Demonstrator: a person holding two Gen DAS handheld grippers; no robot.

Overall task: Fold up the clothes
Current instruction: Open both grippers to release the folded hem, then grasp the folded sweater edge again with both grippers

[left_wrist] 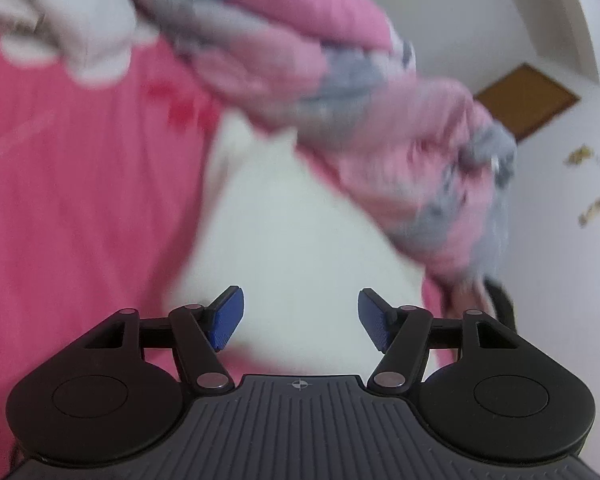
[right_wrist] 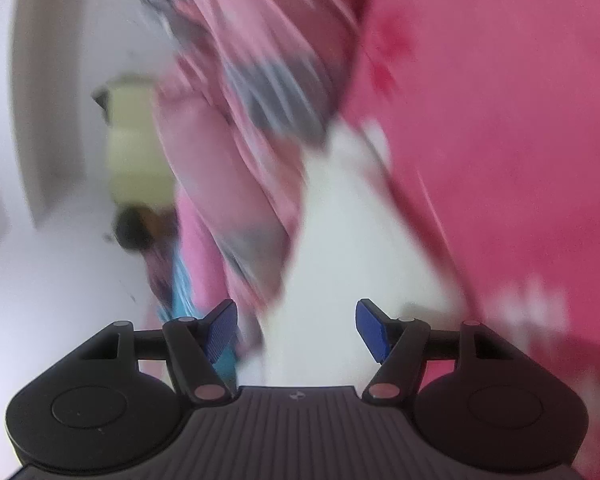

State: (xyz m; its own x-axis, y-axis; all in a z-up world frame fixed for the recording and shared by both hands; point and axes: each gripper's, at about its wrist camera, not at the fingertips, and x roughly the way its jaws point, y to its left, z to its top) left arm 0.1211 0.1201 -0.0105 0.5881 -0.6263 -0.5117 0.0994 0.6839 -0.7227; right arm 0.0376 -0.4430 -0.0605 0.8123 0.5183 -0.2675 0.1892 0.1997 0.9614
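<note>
While blurred, one white garment (left_wrist: 284,216), one pink sheet (left_wrist: 80,200)

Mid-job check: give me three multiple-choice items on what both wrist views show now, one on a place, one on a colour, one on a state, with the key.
1. Place: in the left wrist view, the white garment lies
A. on the pink bedsheet, ahead of the left tongs
B. on a bare wooden table
C. inside a basket

2. Colour: the pads of the right tongs are
A. red
B. blue
C. yellow

3. State: both tongs are
A. shut on the white garment
B. shut on nothing
C. open, nothing between the pads

Key: 1 A, pink sheet borders the white cloth on both sides; 2 B, both pads show blue; 3 C, a clear gap separates the pads in each view.
</note>
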